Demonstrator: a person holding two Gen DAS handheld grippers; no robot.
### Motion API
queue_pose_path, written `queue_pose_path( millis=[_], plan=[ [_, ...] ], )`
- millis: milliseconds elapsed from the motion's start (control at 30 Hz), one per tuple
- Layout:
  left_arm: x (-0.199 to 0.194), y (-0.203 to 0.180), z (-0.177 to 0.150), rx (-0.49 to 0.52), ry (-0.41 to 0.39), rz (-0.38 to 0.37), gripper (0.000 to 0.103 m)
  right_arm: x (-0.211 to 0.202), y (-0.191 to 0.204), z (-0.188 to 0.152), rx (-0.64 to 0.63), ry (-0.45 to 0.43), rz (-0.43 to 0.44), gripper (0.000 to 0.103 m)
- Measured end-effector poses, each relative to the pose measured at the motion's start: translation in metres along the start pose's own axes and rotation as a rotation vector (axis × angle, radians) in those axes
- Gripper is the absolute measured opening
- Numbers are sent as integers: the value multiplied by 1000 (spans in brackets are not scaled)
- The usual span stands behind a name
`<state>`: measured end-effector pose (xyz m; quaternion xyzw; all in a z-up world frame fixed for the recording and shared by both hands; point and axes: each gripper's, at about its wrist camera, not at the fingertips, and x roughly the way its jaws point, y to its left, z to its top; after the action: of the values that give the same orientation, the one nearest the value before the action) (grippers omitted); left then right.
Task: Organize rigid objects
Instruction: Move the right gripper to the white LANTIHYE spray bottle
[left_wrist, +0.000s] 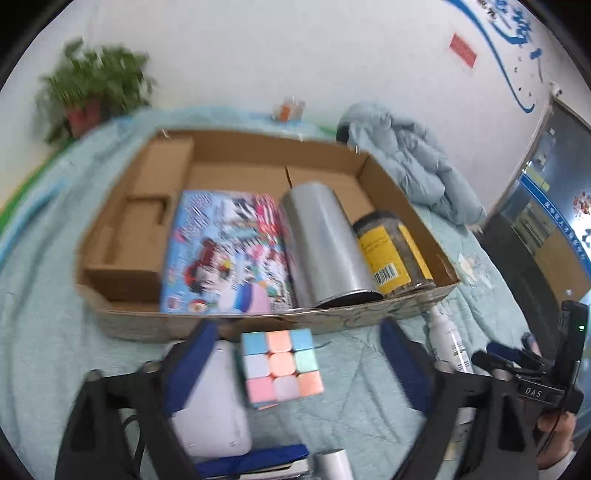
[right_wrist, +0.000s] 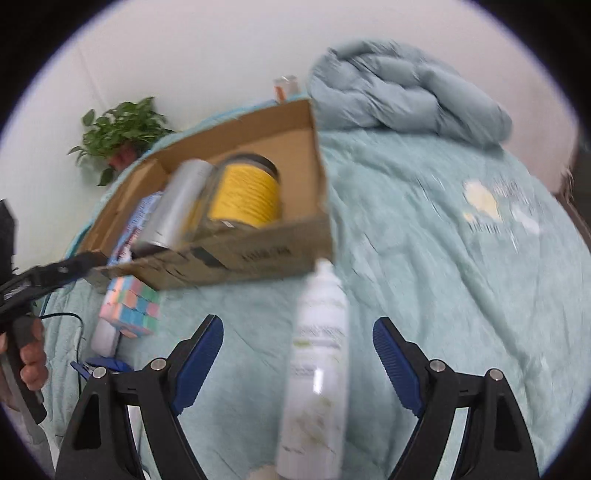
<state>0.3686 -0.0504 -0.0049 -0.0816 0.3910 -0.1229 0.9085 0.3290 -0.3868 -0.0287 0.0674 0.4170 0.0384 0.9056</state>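
Observation:
A cardboard box (left_wrist: 369, 314) on a teal bedspread holds a colourful book (left_wrist: 221, 251), a silver can (left_wrist: 325, 243) and a yellow-labelled jar (left_wrist: 391, 251). My left gripper (left_wrist: 299, 365) is open, its fingers either side of a pastel puzzle cube (left_wrist: 282, 365) in front of the box. A white device (left_wrist: 214, 402) lies by the left finger. My right gripper (right_wrist: 297, 354) is open around a white spray bottle (right_wrist: 317, 369) lying on the bed; the bottle also shows in the left wrist view (left_wrist: 448, 339). The box (right_wrist: 258, 254), jar (right_wrist: 243, 192), can (right_wrist: 177, 203) and cube (right_wrist: 129, 310) show in the right wrist view.
A crumpled blue quilt (right_wrist: 406, 88) lies behind the box on the right. A potted plant (left_wrist: 92, 96) stands at the back left. A small white cylinder (left_wrist: 332, 465) and a blue item (left_wrist: 255, 458) lie near the front. A door is at the right.

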Motion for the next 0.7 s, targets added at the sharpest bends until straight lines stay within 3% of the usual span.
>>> queue_pose_path(
  millis=[100, 233, 300, 333, 367, 600, 700],
  plan=[
    [-20, -1, -12, -8, -38, 2, 102, 0, -6, -17, 9, 31, -7, 83],
    [-26, -9, -28, -20, 11, -63, 102, 5, -1, -26, 19, 50, 20, 81],
    [-25, -16, -35, -22, 42, -85, 102, 11, 8, -31, -21, 60, -12, 67],
    [-24, -22, -39, -19, 64, -106, 102, 13, 11, -32, -40, 67, -29, 50],
    [-23, -28, -41, -14, 80, -125, 102, 15, 16, -35, -70, 71, -72, 43],
    [-12, -67, -63, 16, 204, -269, 102, -3, 24, -61, -128, 64, -23, 43],
    [3, -81, -72, -15, 296, -340, 102, -12, 24, -68, -114, 75, 103, 45]
  ],
)
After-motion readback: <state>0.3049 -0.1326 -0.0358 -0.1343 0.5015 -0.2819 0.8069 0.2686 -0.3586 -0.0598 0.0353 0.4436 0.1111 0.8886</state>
